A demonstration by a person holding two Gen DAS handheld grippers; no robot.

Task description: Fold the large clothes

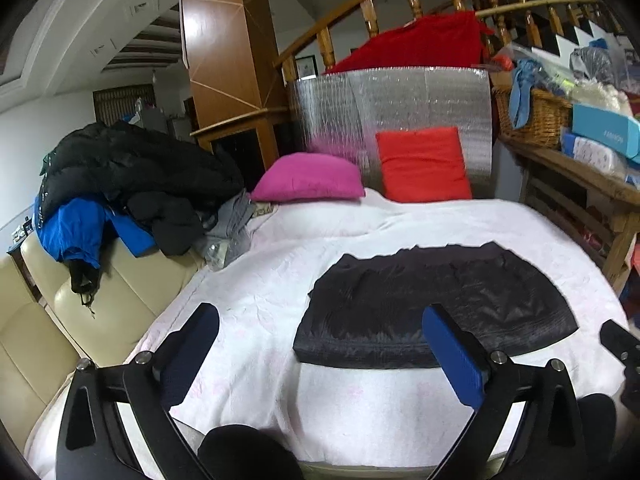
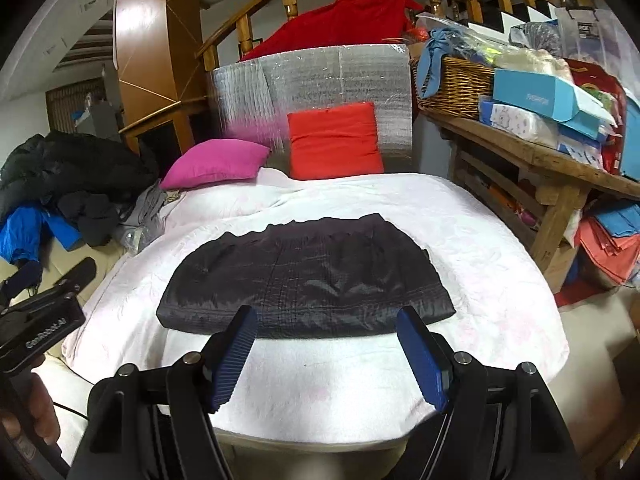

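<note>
A folded black garment (image 2: 306, 278) lies flat on the white bed (image 2: 500, 240), at 12 o'clock from the spread, empty left hand-held gripper (image 1: 320, 344) and right hand-held gripper (image 2: 326, 340).

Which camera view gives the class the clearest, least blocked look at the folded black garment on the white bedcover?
The right wrist view: the folded black garment lies whole and central, with only the fingertips of the open right gripper overlapping its near edge. In the left wrist view the garment sits off to the right, and one finger of the open left gripper covers more of its front.
</note>
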